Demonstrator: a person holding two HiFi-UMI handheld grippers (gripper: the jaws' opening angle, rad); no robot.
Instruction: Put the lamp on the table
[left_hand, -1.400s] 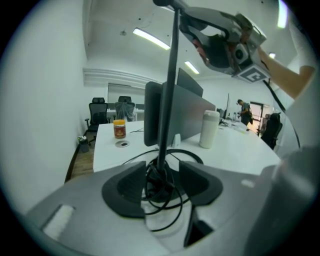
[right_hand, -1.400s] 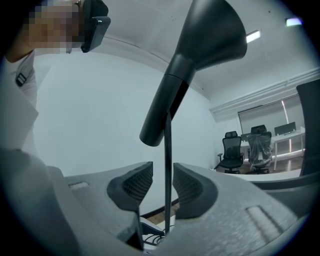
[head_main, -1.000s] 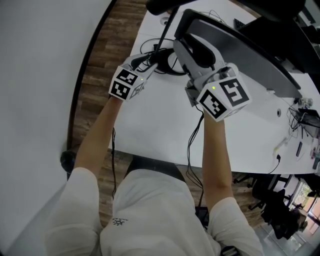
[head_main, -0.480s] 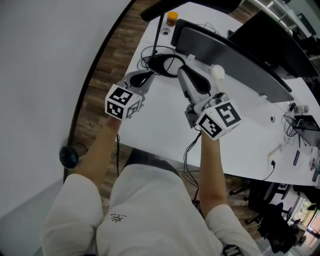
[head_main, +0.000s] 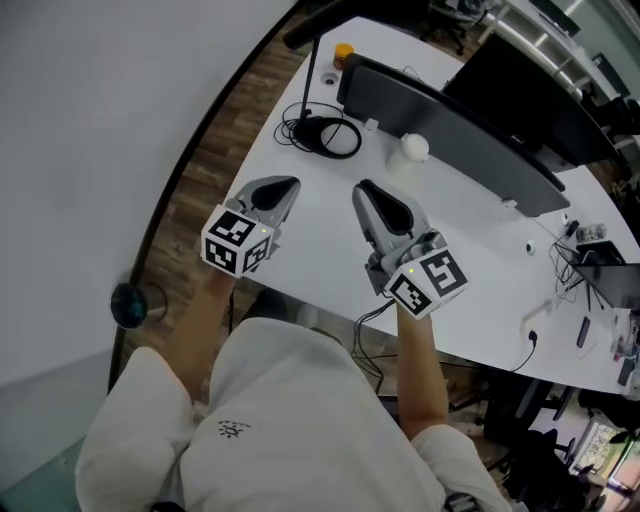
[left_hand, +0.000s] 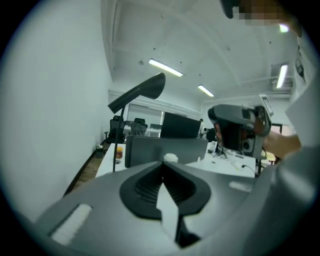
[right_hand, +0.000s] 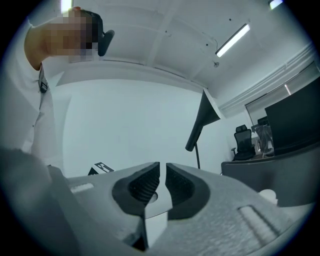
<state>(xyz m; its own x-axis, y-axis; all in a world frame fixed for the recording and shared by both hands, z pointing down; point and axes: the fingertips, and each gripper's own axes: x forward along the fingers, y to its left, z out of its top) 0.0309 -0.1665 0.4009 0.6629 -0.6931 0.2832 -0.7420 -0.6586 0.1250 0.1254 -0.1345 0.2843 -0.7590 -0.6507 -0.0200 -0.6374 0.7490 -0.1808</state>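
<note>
Wall (head_main: 90, 120): plain white, fills the left of the head view, its foot curving along a narrow strip of wood floor (head_main: 215, 140)

Tabletop (head_main: 325, 235): white. Its left edge runs beside that floor strip & its near edge cuts diagonally down to the right, just in front of the person. Widest bare stretch is the near-left part, between the near edge and the lamp; nothing lies there

Grey partition (head_main: 450, 130): stands across the far side of the tabletop and closes off that way, w/ a black monitor (head_main: 520, 90) behind it. Right end of the tabletop is cluttered w/ small cables & bits, too small to tell

Lamp (head_main: 310, 28): upright on the tabletop at the far-left corner, near the left edge & just left of the partition's end. Thin black pole, dark head leaning over at the top. A black cable coil (head_main: 325, 133) lies round its foot

Right gripper (head_main: 365, 188): over the near-mid tabletop, well apart from the lamp. In the right gripper view its jaws sit all but together, only a hairline slit, nothing in it

Left gripper (head_main: 283, 186): beside it, near the left edge, also clear of the lamp and coil. Jaws have just closed, pressed together, nothing between them

White round thing (head_main: 414, 148): on the tabletop against the partition

Orange-lid jar (head_main: 343, 52): far corner, behind the lamp pole
</note>
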